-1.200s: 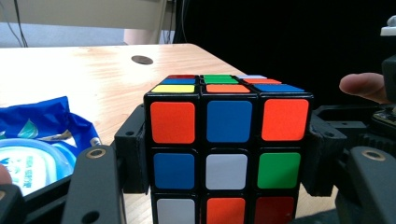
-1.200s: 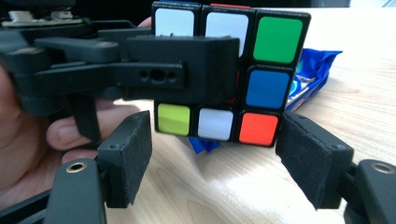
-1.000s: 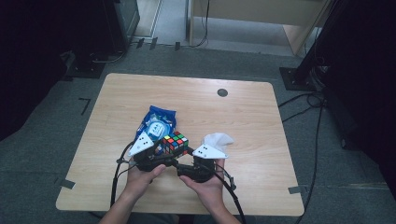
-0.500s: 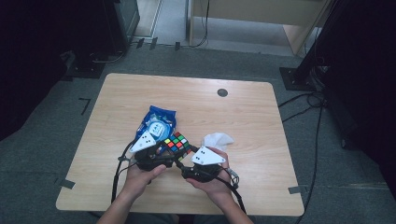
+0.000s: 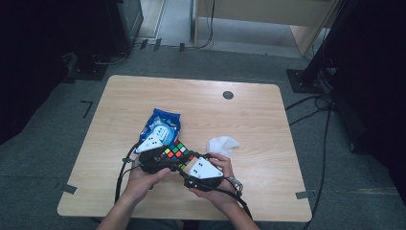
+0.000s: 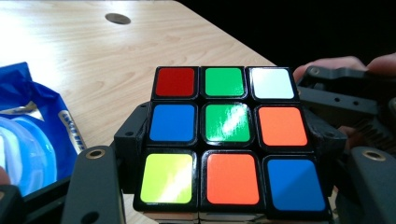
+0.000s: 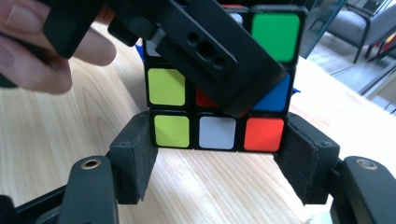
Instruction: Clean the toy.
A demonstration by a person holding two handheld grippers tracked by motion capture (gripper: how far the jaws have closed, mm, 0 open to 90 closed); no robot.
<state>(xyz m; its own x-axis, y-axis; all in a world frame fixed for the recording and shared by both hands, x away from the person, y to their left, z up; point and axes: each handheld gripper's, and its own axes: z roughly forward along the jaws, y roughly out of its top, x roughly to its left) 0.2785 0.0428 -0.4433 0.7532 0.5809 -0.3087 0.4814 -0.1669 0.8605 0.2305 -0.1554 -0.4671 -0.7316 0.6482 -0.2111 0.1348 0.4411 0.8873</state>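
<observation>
Rubik's cube (image 5: 176, 151) near the front middle of the wooden table (image 5: 249, 120), gripped between both tools. Left gripper (image 6: 224, 154) clamped on the cube's sides, jaws spread wide around it, scrambled face up. Right gripper (image 7: 217, 158) closed on the cube's bottom layer, pads pressing both sides. Blue snack bag (image 5: 162, 128) just behind the cube; crumpled white tissue (image 5: 222, 143) lying to its right.

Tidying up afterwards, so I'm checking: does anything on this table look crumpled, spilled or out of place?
A crumpled white tissue lies loose on the wooden table, right of the scrambled Rubik's cube. A blue snack bag lies flat behind the cube. Nothing looks spilled or broken.
</observation>
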